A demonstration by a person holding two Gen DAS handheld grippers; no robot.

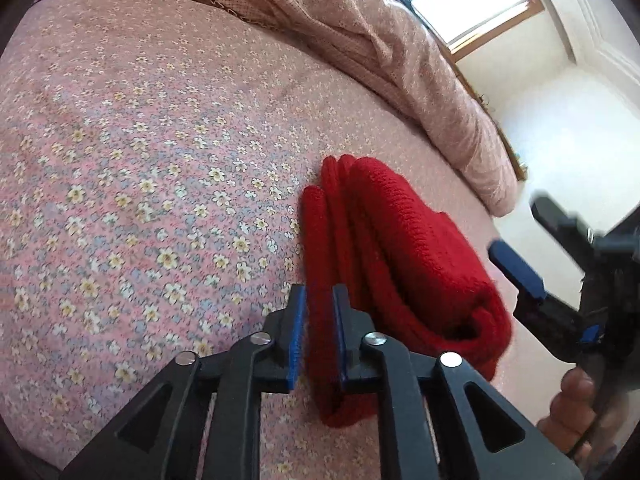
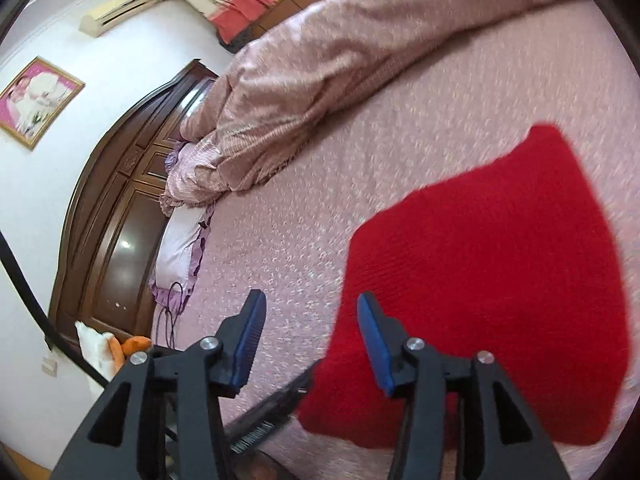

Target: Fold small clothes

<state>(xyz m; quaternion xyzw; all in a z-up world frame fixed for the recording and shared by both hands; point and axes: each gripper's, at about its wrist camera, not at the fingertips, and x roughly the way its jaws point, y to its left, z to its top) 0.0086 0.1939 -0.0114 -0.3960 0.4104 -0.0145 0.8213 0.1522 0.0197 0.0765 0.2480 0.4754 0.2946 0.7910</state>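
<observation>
A red knitted garment (image 1: 400,248) lies folded into a thick bundle on the floral bed sheet (image 1: 140,160). My left gripper (image 1: 318,336) stands at the bundle's near left edge. Its jaws are slightly apart with a red fold between the blue pads, which do not visibly press on it. My right gripper (image 1: 528,240) hovers open just right of the bundle, held by a hand (image 1: 576,408). In the right wrist view the garment (image 2: 500,280) fills the right side, blurred. The right gripper (image 2: 312,340) is open there with only sheet between its pads, and its right pad overlaps the garment's edge.
A crumpled pink duvet (image 1: 360,32) runs along the far side of the bed. A dark wooden headboard (image 2: 120,200) and a pillow (image 2: 180,240) lie to the left in the right wrist view. A window (image 1: 472,4) is at the back.
</observation>
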